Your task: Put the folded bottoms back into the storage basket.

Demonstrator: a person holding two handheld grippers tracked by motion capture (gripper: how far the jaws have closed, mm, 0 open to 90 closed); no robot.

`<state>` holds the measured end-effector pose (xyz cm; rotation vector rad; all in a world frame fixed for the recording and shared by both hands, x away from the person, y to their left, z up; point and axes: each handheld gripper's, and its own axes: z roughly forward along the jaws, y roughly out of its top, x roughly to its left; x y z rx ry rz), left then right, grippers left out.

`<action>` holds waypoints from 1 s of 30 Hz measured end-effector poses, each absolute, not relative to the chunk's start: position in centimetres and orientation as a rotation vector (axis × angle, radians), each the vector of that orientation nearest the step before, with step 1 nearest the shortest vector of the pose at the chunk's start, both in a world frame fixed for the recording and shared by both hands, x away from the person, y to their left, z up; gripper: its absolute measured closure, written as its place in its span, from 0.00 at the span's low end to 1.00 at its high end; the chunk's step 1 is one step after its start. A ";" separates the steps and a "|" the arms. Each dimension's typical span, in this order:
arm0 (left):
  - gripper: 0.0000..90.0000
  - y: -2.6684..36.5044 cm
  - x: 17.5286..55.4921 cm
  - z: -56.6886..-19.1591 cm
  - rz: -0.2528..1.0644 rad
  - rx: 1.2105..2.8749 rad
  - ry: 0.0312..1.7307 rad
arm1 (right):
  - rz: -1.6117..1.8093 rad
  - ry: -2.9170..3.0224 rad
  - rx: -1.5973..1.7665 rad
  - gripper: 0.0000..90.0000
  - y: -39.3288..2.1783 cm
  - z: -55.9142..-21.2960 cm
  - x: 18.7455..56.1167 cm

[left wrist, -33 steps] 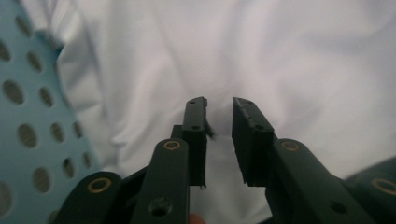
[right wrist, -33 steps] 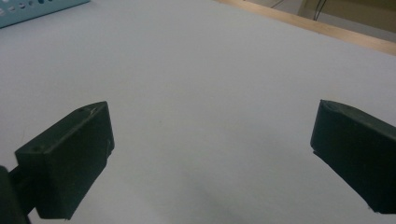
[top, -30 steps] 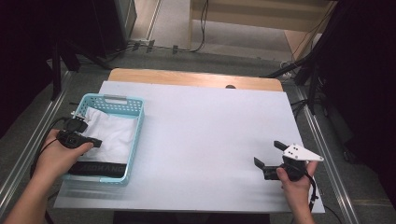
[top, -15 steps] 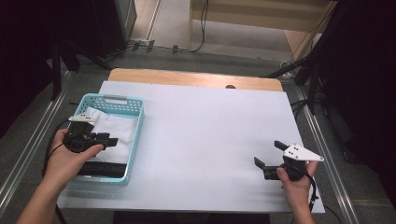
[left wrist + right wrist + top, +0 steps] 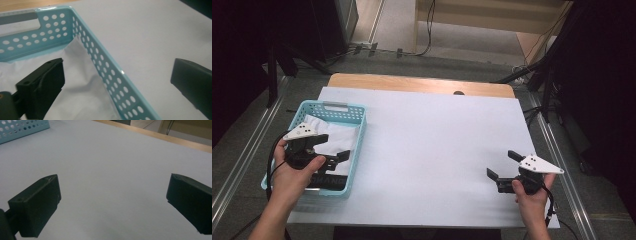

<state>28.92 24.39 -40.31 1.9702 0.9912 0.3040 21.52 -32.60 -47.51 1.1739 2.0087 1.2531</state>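
The left gripper (image 5: pixel 339 156) has been swung over the blue basket (image 5: pixel 358 131), jaws wide apart straddling its wall, probably lined up for the white cloth (image 5: pixel 82 100) inside, while the right gripper (image 5: pixel 503 170) is parked open on the table (image 5: pixel 432 135).

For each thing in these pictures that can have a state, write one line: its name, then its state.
left gripper: open, jaws straddling the basket's wall.
right gripper: open, holding nothing, over bare table.
basket: upright, holding garments.
white garment: crumpled, lying in the basket.
black garment: lying at the basket's near end.
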 end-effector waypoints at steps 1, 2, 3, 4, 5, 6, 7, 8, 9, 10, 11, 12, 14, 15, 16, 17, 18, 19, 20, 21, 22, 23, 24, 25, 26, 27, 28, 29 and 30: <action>0.00 24.2 28.8 -40.3 0.311 1.963 0.984 | 1.252 2.007 1.184 0.00 -32.6 -47.5 21.5; 0.00 24.0 28.6 -40.3 0.319 1.957 0.978 | 1.255 2.006 1.184 0.00 -32.7 -47.5 21.5; 0.00 23.8 28.4 -40.2 0.327 1.952 0.967 | 1.254 2.005 1.180 0.00 -32.7 -47.5 21.5; 0.00 23.5 28.2 -40.2 0.330 1.948 0.956 | 1.255 2.004 1.181 0.00 -32.7 -47.5 21.5; 0.00 23.3 28.0 -40.2 0.336 1.941 0.948 | 1.255 2.003 1.176 0.00 -32.7 -47.5 21.5; 0.00 23.1 27.8 -40.2 0.339 1.931 0.937 | 1.255 2.003 1.176 0.00 -32.7 -47.5 21.5; 0.00 22.9 27.6 -40.2 0.339 1.925 0.924 | 1.255 2.003 1.176 0.00 -32.7 -47.5 21.4; 0.00 22.7 27.4 -40.2 0.341 1.914 0.913 | 1.256 2.004 1.178 0.00 -32.7 -47.5 21.4; 0.00 22.5 27.2 -40.1 0.344 1.904 0.903 | 1.257 2.004 1.180 0.00 -32.7 -47.5 21.4; 0.00 22.3 27.0 -40.1 0.350 1.893 0.895 | 1.258 2.004 1.179 0.00 -32.7 -47.5 21.4; 0.00 22.1 26.8 -40.1 0.356 1.882 0.887 | 1.259 2.004 1.181 0.00 -32.7 -47.5 21.4; 0.00 21.8 26.6 -40.2 0.364 1.871 0.880 | 1.259 2.003 1.181 0.00 -32.7 -47.6 21.4; 0.00 21.5 26.2 -40.3 0.377 1.855 0.867 | 1.259 2.004 1.179 0.00 -32.7 -47.6 21.4; 0.00 21.3 26.0 -40.4 0.382 1.848 0.861 | 1.260 2.005 1.176 0.00 -32.6 -47.6 21.4; 0.00 21.2 25.9 -40.5 0.382 1.840 0.853 | 1.260 2.005 1.176 0.00 -32.6 -47.6 21.4; 0.00 21.0 25.7 -40.7 0.381 1.834 0.846 | 1.260 2.004 1.177 0.00 -32.6 -47.6 21.4; 0.00 20.9 25.6 -40.9 0.381 1.831 0.842 | 1.262 2.005 1.176 0.00 -32.6 -47.7 21.4; 0.00 20.8 25.4 -41.0 0.386 1.831 0.834 | 1.264 2.006 1.178 0.00 -32.6 -47.7 21.4; 0.00 20.7 25.3 -41.1 0.382 1.827 0.829 | 1.266 2.005 1.179 0.00 -32.6 -47.7 21.4; 0.00 20.6 25.2 -41.3 0.382 1.821 0.826 | 1.270 2.005 1.177 0.00 -32.6 -47.8 21.4; 0.00 20.6 25.0 -41.4 0.385 1.820 0.821 | 1.273 2.005 1.177 0.00 -32.6 -47.8 21.3; 0.00 20.6 24.9 -41.5 0.384 1.816 0.819 | 1.275 2.006 1.179 0.00 -32.5 -47.8 21.3; 0.00 20.6 24.7 -41.7 0.392 1.814 0.821 | 1.275 2.007 1.178 0.00 -32.5 -47.9 21.3; 0.00 20.6 24.6 -41.9 0.395 1.808 0.821 | 1.279 2.009 1.172 0.00 -32.5 -47.9 21.3; 0.00 20.7 24.4 -42.1 0.397 1.808 0.823 | 1.282 2.007 1.176 0.00 -32.4 -48.0 21.3; 0.00 20.7 24.2 -42.2 0.417 1.816 0.826 | 1.291 2.006 1.174 0.00 -32.4 -48.0 21.3; 0.00 20.6 23.9 -42.3 0.450 1.823 0.820 | 1.301 2.004 1.180 0.00 -32.4 -48.1 21.3; 0.00 20.4 23.6 -42.2 0.473 1.834 0.813 | 1.307 2.002 1.184 0.00 -32.5 -48.1 21.2; 0.00 20.3 23.4 -42.1 0.483 1.846 0.804 | 1.312 2.001 1.182 0.00 -32.5 -48.2 21.2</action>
